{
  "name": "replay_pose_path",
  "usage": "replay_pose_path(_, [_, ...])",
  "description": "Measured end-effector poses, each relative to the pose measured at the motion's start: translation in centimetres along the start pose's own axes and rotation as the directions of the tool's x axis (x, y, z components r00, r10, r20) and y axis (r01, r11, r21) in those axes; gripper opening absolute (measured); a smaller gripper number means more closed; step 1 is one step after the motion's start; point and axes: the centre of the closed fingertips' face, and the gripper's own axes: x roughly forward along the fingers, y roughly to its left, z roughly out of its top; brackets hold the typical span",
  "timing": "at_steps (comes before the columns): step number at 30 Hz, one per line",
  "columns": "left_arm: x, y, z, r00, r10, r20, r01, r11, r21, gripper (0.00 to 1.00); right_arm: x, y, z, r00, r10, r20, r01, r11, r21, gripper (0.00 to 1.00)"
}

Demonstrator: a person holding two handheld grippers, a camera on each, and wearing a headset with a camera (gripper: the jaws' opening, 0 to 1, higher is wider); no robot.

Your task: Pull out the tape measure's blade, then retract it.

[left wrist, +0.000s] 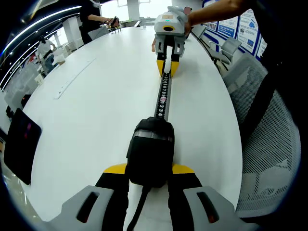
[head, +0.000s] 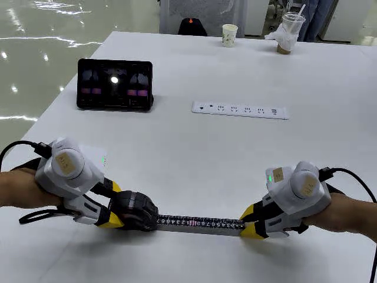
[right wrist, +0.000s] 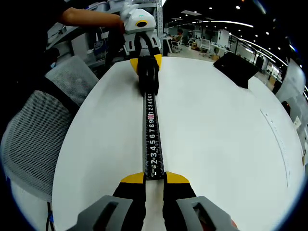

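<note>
At the near edge of the table [head: 194,153], the left gripper [head: 115,204] pinches the body of the tape measure [head: 136,210] and the right gripper [head: 247,222] pinches the tip of the extended blade [head: 197,223], which could whip back if that thin hold slips under spring tension.

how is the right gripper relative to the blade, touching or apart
Touching. In the right gripper view, the right gripper clamps the blade end between its yellow tips.

Left gripper [left wrist: 149,169] clamps the tape measure [left wrist: 150,150], blade [left wrist: 162,96] extended.
</note>
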Motion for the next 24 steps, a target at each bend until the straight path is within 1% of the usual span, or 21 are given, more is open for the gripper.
replay_pose_path(9, [0.1,0.1,-0.1,1.0,0.0,0.001,0.0,1.0,-0.001,0.25,-0.8,-0.1,-1.1,0.9999,-0.007,-0.015,0.007,1.0,0.012,0.09])
replay_pose_path(24, [0.0,-0.1,0.1,1.0,0.001,0.001,-0.001,1.0,-0.002,0.25,-1.8,-0.3,-2.3,0.9994,-0.016,-0.032,0.016,1.0,0.021,0.09])
